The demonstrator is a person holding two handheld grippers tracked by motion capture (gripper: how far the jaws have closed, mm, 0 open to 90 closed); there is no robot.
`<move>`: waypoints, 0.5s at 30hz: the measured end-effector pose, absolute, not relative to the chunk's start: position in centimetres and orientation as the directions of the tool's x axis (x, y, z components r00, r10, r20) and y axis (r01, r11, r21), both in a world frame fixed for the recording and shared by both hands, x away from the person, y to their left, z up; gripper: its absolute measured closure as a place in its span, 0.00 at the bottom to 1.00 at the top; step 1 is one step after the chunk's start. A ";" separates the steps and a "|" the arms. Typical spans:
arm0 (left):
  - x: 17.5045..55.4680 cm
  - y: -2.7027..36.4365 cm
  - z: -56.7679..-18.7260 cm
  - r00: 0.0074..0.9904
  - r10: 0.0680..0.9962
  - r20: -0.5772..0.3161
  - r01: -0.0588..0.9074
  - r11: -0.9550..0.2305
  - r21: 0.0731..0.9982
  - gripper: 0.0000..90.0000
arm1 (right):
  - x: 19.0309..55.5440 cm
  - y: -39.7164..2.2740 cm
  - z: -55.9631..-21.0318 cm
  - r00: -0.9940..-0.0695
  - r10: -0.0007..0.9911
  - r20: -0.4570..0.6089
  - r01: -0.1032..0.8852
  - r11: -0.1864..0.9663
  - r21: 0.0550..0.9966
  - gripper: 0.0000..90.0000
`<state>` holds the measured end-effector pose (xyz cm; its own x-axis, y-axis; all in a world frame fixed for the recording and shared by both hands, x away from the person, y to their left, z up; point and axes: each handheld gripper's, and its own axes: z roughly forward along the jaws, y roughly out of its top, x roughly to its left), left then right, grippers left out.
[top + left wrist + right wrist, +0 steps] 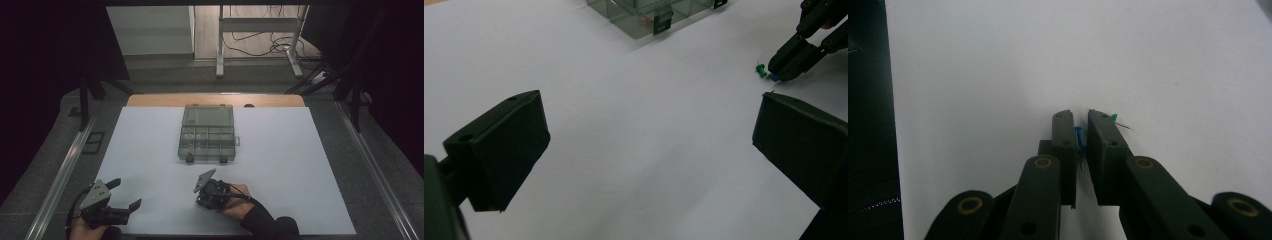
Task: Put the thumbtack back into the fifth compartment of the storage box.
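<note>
blue push pin is clamped between the jaws of the right gripper, near side of the compartment box. it is light, hard, slippery and sharp; grip the plastic head. green push pin lies beside. left gripper is spread wide, holding nothing.

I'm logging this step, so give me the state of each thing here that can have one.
Right gripper: shut on the blue pin.
Blue pin: pinched between the jaws.
Green pin: lying loose on the table, beside the right gripper.
Left gripper: open, holding nothing.
Box: lid open, on the table.
</note>
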<state>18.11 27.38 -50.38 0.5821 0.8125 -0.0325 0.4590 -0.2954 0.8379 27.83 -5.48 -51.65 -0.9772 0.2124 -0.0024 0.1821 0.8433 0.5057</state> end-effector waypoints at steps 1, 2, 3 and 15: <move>18.1 27.4 -50.4 0.582 0.812 -0.033 0.459 -0.295 0.838 0.02 | 27.8 -5.5 -51.6 -0.977 0.214 -0.001 0.184 0.843 0.506 0.92; 18.1 27.4 -50.4 0.582 0.812 -0.033 0.459 -0.295 0.838 0.02 | 27.8 -5.5 -51.6 -0.977 0.215 0.001 0.186 0.842 0.506 0.92; 18.1 27.4 -50.4 0.583 0.812 -0.033 0.459 -0.296 0.838 0.02 | 27.9 -5.5 -51.6 -0.977 0.215 0.004 0.187 0.842 0.506 0.92; 18.1 27.4 -50.4 0.583 0.812 -0.033 0.461 -0.297 0.836 0.02 | 28.4 -6.1 -50.4 -0.969 0.244 0.045 0.227 0.798 0.558 0.92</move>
<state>18.12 27.37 -50.38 0.5834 0.8115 -0.0329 0.4605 -0.2972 0.8364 28.41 -6.13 -50.45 -0.9687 0.2439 0.0451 0.2269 0.7981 0.5581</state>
